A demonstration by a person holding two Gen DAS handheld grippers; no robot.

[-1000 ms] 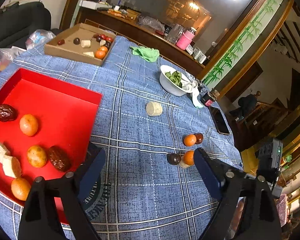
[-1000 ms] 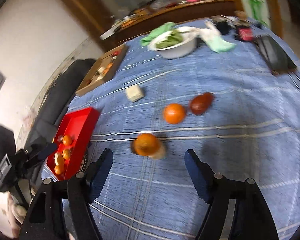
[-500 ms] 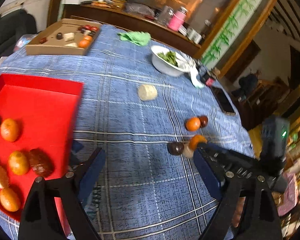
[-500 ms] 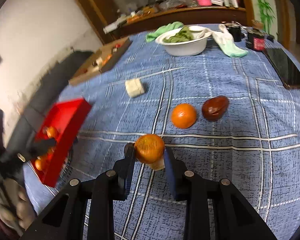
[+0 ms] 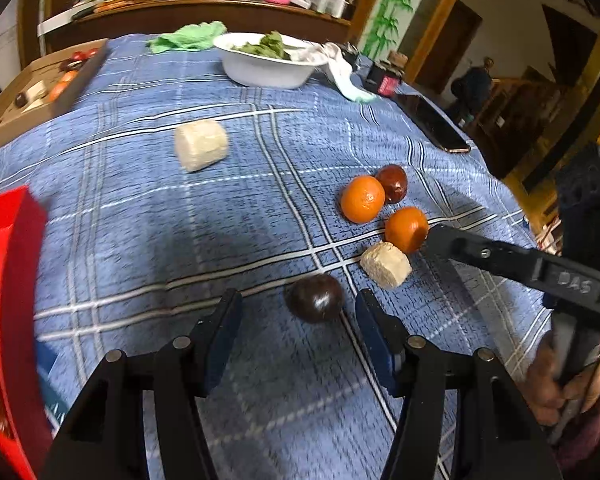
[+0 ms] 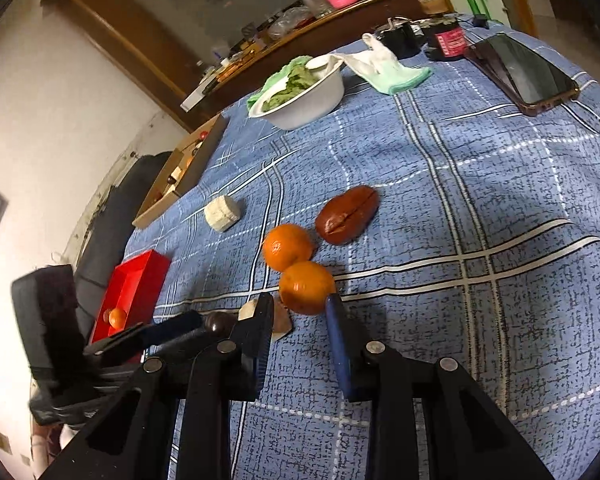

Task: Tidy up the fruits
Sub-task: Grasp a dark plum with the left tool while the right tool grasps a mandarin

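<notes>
We see the blue-checked worktop [image 5: 140, 240], the red tray [image 5: 8, 280] at its left edge. Right tool [image 6: 298, 312] clamps the near orange [image 6: 306, 288]. Left tool [image 5: 298, 308], jaws just closing, straddles the dark plum [image 5: 314, 298] beside that orange, untouched. Only "DAS" shows on the right tool's arm.

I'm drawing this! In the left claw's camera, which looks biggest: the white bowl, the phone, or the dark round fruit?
1. White bowl
2. Phone
3. Dark round fruit

The fruit sits nearest the camera, so it looks bigger than it is.
</notes>
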